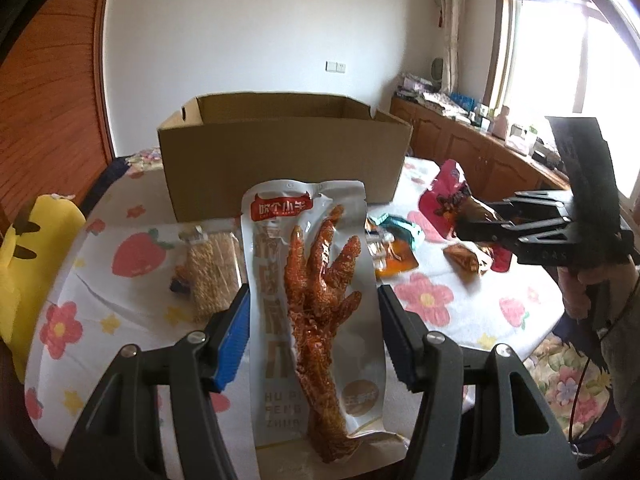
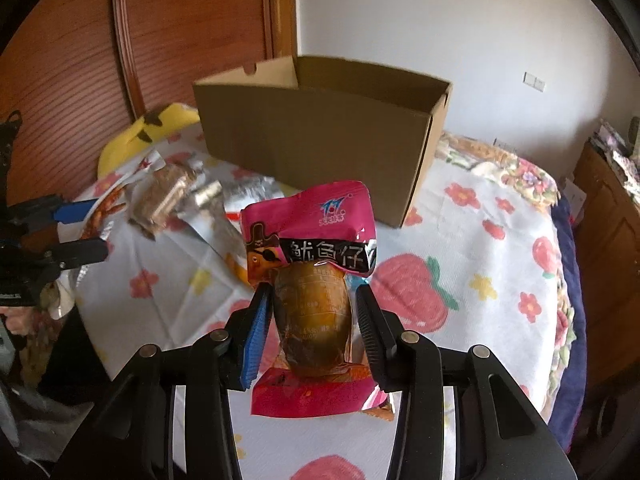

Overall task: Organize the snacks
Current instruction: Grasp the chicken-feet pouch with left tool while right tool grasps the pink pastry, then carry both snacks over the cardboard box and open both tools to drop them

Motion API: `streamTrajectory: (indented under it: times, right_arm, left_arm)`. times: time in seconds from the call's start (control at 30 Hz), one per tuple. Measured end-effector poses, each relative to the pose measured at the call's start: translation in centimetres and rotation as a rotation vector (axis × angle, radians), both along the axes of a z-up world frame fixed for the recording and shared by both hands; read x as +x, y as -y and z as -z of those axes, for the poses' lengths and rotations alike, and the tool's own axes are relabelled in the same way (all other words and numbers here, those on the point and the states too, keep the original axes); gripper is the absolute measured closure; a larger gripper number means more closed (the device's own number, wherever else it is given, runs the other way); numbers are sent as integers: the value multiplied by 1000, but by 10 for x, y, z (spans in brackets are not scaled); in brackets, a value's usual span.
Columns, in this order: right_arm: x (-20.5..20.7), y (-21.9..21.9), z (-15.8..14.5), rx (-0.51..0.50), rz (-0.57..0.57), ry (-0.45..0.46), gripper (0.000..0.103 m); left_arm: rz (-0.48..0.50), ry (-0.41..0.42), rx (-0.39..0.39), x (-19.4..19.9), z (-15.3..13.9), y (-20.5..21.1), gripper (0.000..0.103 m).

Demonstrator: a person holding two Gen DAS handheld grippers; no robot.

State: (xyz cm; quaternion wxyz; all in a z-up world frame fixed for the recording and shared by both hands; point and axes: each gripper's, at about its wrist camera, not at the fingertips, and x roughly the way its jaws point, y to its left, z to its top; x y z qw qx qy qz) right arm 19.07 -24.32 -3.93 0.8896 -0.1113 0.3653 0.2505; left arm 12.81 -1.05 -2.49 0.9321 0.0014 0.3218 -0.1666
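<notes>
Left tool (image 1: 314, 332) tilted down, gripping chicken-foot packet (image 1: 316, 300)

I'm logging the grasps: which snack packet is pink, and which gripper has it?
The pink squid packet, clamped in the right gripper. The left gripper holds the white chicken-foot packet instead.

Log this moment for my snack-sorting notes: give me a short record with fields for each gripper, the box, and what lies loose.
left gripper: shut on chicken-foot packet, held off the table
right gripper: shut on pink squid packet, also lifted
cardboard box: open-topped, behind both packets; inside not visible
loose on floral tablecloth: cracker pack, orange sachet, brown wrapped snack
</notes>
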Motion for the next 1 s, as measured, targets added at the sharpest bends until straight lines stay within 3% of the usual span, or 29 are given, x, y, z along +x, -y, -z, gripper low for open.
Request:
streamTrajectory:
  times: [0.3, 0.6, 1.0]
  right_arm:
    - [-20, 2, -18, 115, 52, 62, 60]
    - [-22, -6, -19, 148, 70, 75, 60]
    - [24, -28, -87, 158, 39, 204, 60]
  left_arm:
    - [-34, 60, -11, 13, -19, -19, 43]
    - [-41, 121, -10, 30, -42, -26, 43]
    - [-6, 233, 21, 94, -98, -22, 43]
